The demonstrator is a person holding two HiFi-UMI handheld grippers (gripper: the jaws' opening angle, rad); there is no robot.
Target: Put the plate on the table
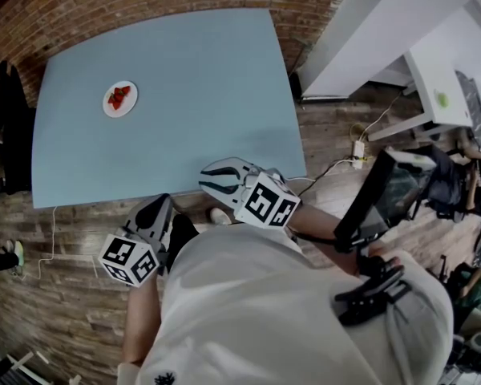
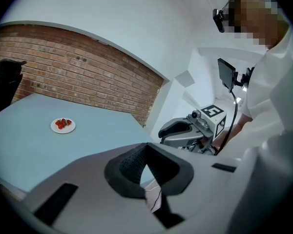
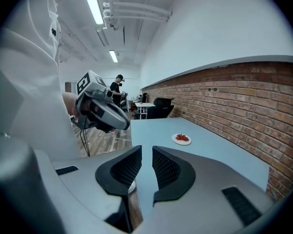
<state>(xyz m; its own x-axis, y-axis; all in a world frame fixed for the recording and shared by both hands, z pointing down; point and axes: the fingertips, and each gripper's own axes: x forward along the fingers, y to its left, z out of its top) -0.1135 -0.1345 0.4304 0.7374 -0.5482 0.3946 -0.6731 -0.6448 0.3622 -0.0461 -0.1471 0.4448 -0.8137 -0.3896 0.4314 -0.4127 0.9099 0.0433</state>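
A small white plate with red strawberries rests on the light blue table, toward its far left. Both grippers hang off the table's near edge, far from the plate. My left gripper is over the wooden floor, pads pressed together on nothing. My right gripper is at the near edge, its pads a narrow slit apart and empty. In the left gripper view, the plate lies far off to the left of the jaws. In the right gripper view, the plate sits beyond the jaws.
A brick wall runs behind the table. Wooden floor lies around my feet, with a cable and power strip on the right. White desks stand at the right, and a black chair at the table's left end.
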